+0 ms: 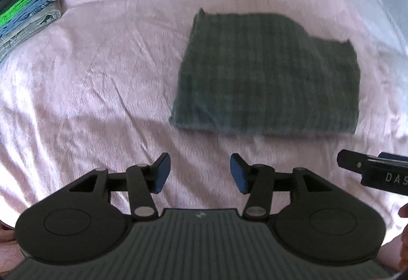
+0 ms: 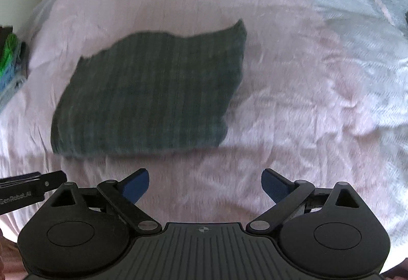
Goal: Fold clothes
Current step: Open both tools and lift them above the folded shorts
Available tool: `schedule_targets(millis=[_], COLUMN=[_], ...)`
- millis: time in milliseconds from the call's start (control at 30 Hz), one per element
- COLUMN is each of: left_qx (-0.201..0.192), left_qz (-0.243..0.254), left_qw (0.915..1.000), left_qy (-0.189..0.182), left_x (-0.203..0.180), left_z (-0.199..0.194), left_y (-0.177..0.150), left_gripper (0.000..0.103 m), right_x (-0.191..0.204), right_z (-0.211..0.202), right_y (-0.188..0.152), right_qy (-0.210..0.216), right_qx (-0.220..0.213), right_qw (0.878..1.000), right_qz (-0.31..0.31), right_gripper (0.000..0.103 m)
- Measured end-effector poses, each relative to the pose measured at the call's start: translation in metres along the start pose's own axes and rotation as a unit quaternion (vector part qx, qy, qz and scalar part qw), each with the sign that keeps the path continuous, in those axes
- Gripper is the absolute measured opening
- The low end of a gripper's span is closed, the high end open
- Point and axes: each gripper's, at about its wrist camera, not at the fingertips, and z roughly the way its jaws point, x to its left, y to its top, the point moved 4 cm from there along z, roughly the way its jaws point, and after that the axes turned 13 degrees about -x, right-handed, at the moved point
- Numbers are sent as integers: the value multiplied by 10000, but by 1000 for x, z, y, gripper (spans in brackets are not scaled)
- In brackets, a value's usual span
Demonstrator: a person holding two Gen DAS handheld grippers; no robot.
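Note:
A dark grey-green checked cloth (image 1: 267, 73) lies folded into a rough rectangle on the pink bedspread (image 1: 114, 81); in the right wrist view the same cloth (image 2: 153, 93) sits left of centre. My left gripper (image 1: 200, 174) hovers just short of the cloth's near edge, open, with nothing between its blue pads (image 1: 162, 172). My right gripper (image 2: 205, 186) is open wide, also short of the near edge and empty. Each gripper's side shows at the other view's edge: the right gripper (image 1: 374, 172) and the left gripper (image 2: 28, 190).
A stack of folded clothes (image 1: 25, 1) in red, grey, green, blue and pale grey stands at the far left of the bed, also glimpsed as the stack (image 2: 10, 60) in the right wrist view. A paler striped blanket (image 2: 357, 12) covers the bed's right side.

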Motion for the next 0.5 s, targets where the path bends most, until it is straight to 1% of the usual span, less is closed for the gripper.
schedule_targets(millis=[133,500], left_qx=[-6,-70], left_qz=[140,309], left_qw=[9998,9995], left_qy=[118,84], left_x=[-3,-9], left_z=[0,-1], left_y=[-2,3], left_gripper=[48,51], right_x=[-4,-7], right_z=[2,-4], right_y=[-6,0], right_qy=[-109,-127], right_qx=[57,-55], right_qw=[9999,9999], right_qz=[-35,41], right_gripper=[97,97])
